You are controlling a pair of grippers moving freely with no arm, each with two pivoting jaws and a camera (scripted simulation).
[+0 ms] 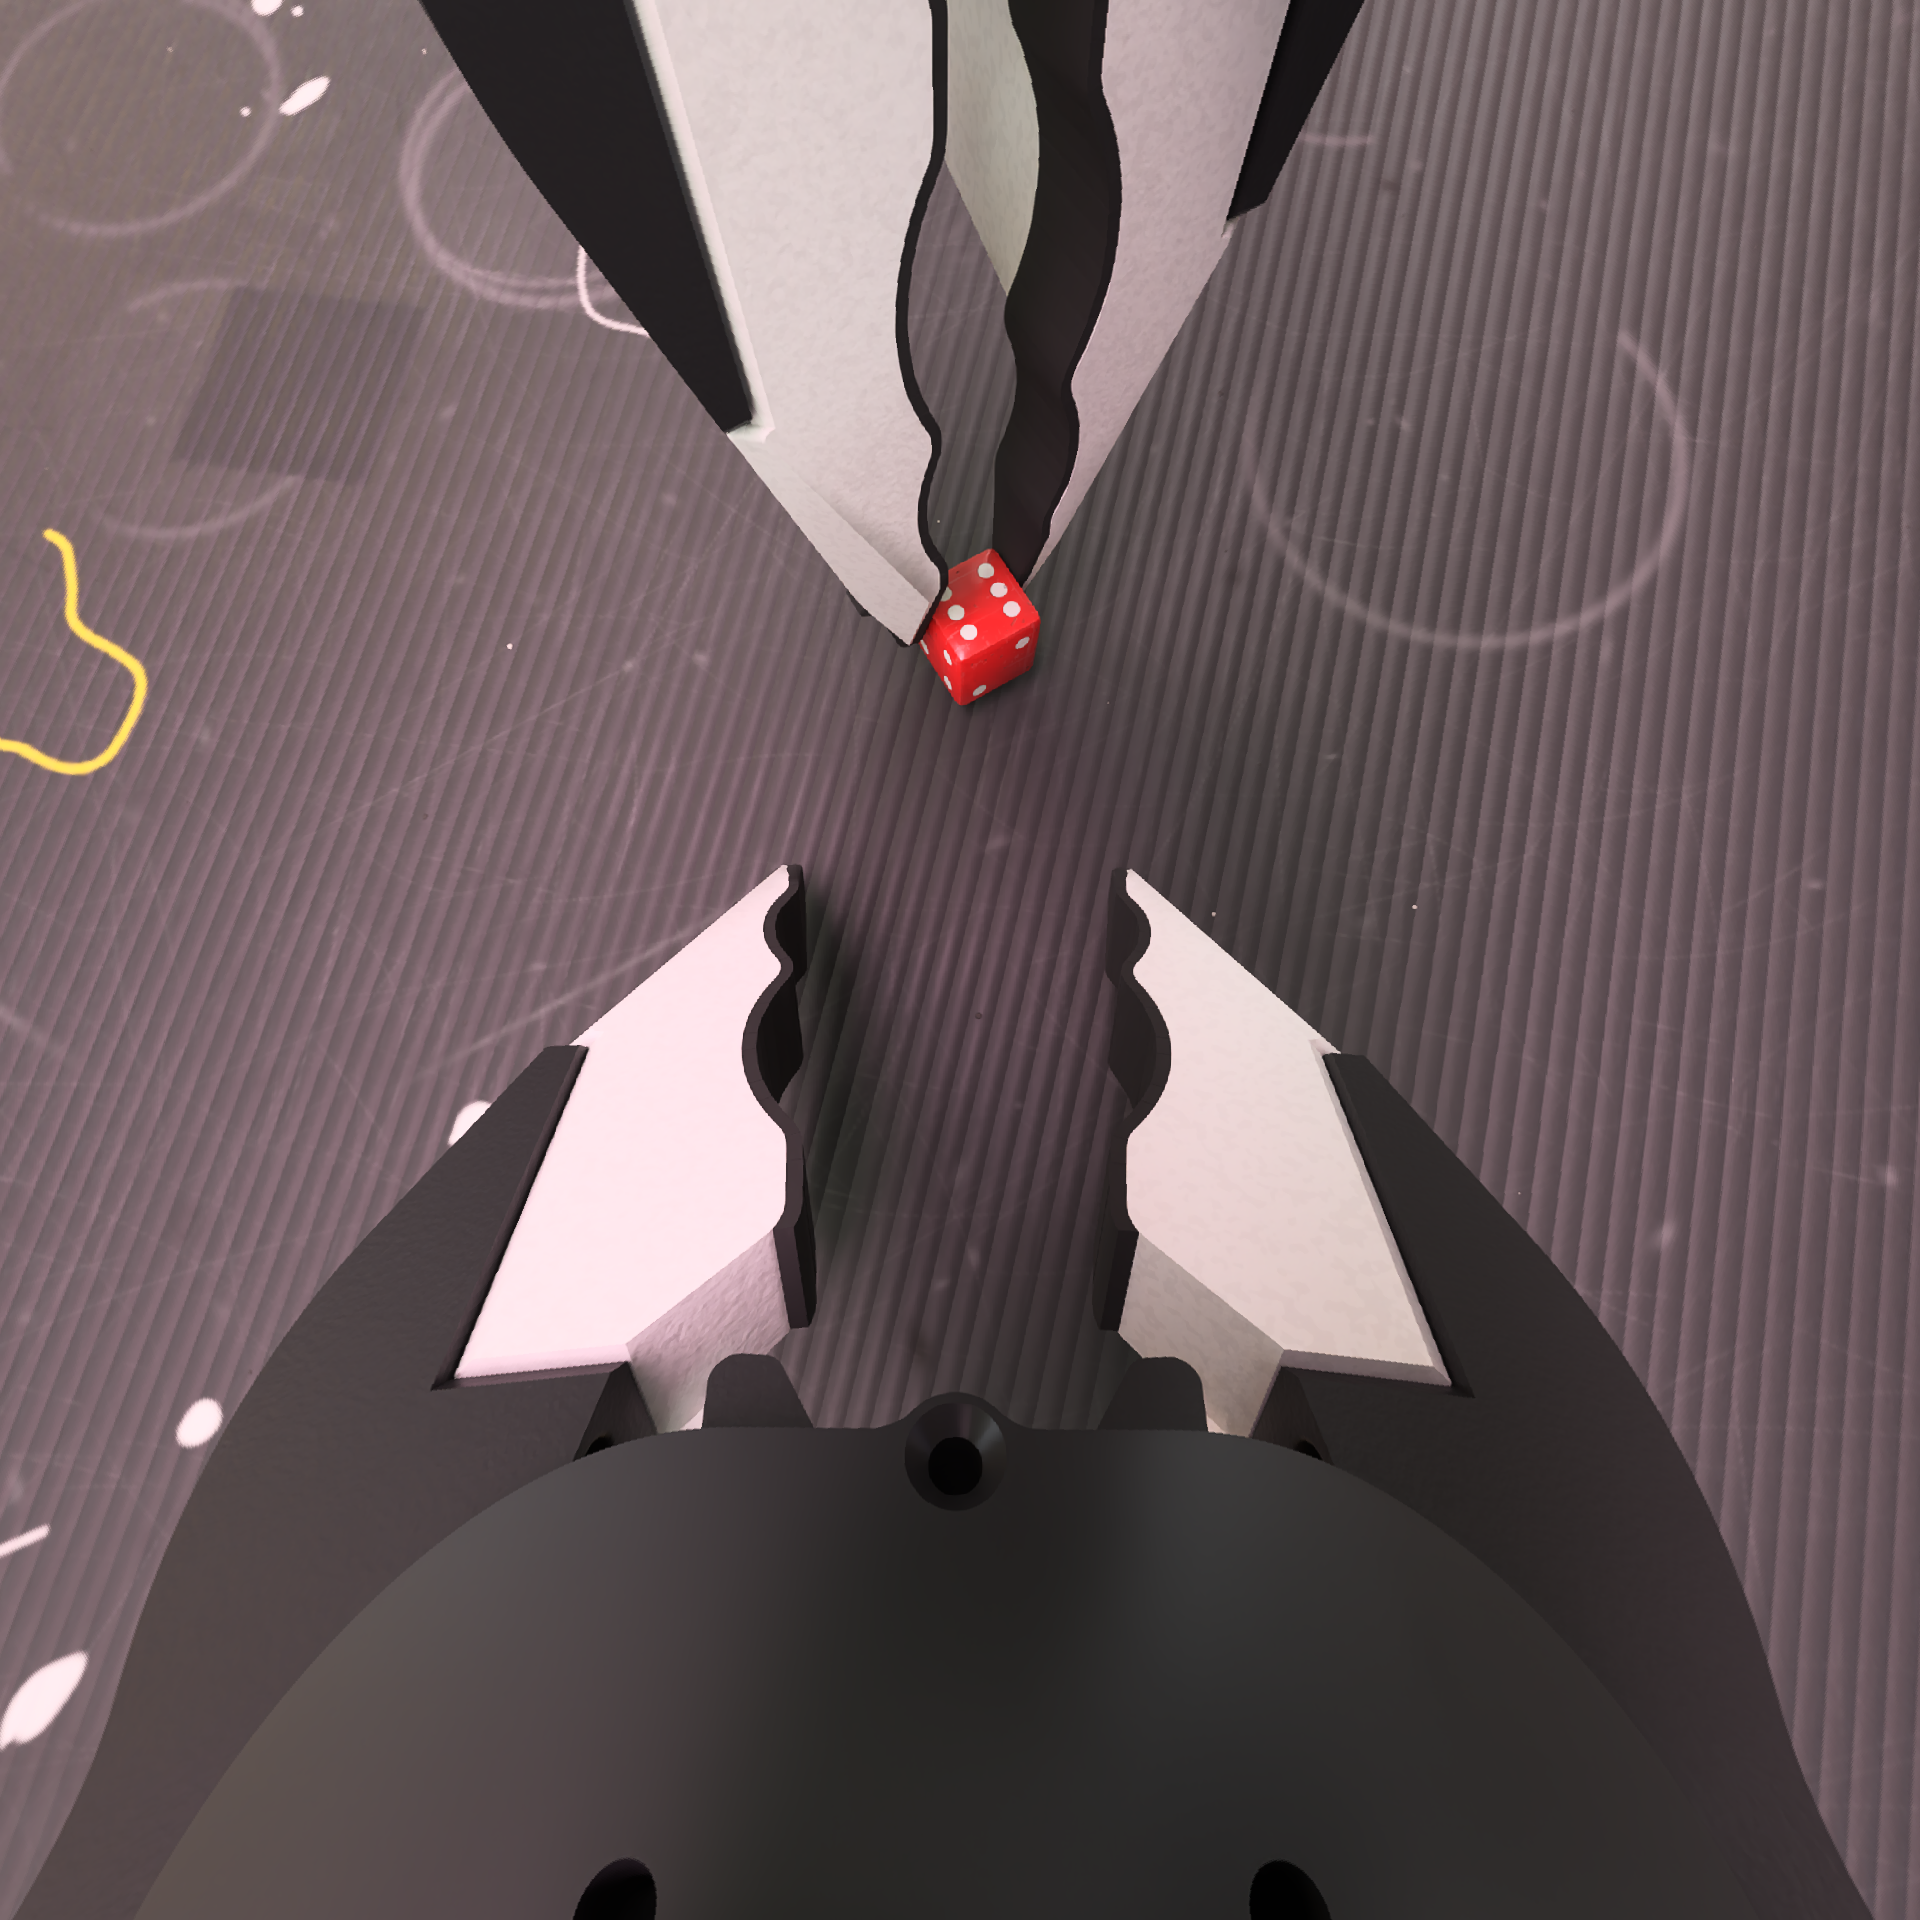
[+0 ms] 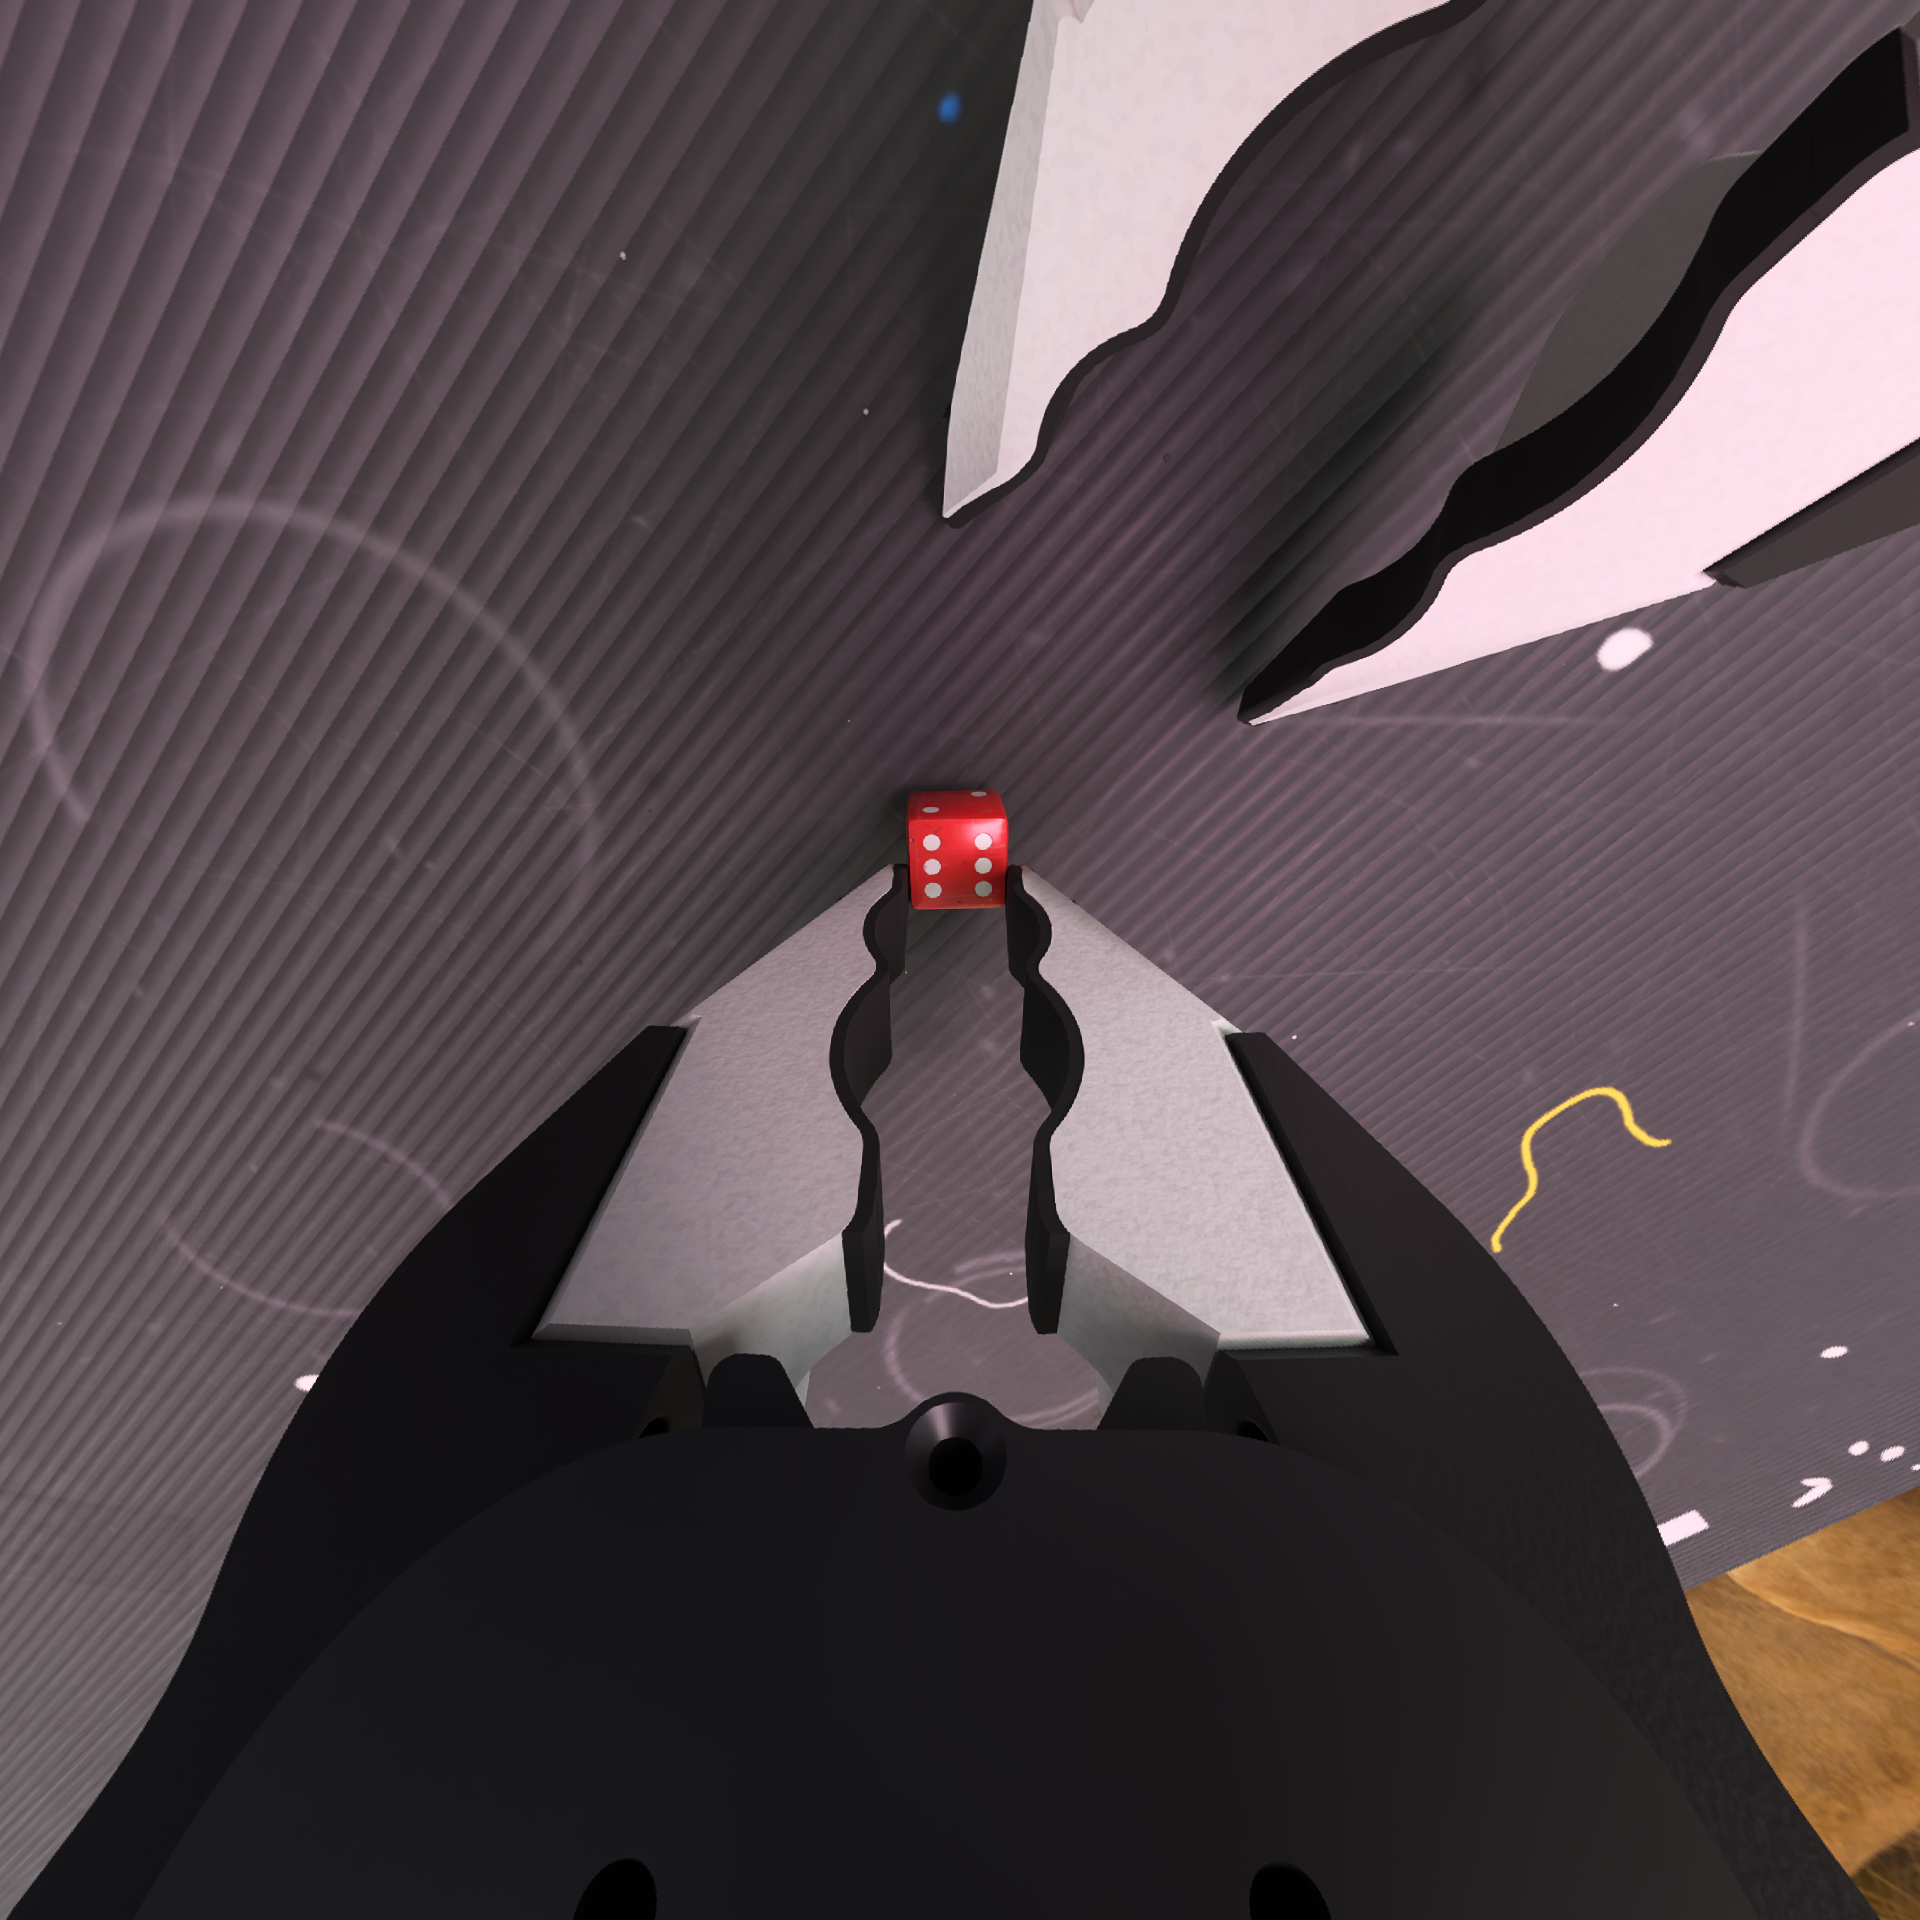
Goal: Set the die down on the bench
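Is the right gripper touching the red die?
Touching. In the right wrist view, the right gripper pinches the die between its fingertips, no gap.

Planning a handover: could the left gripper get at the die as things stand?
Probably not cleanly: the left gripper is open and faces the die across bare bench, but the right gripper holds it at its fingertips.

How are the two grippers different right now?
The right gripper is pinching the red die at its fingertips; the left gripper holds nothing. The right one's fingers sit close together; the left one's are spread wide. Both have pale fingers with wavy dark pads.
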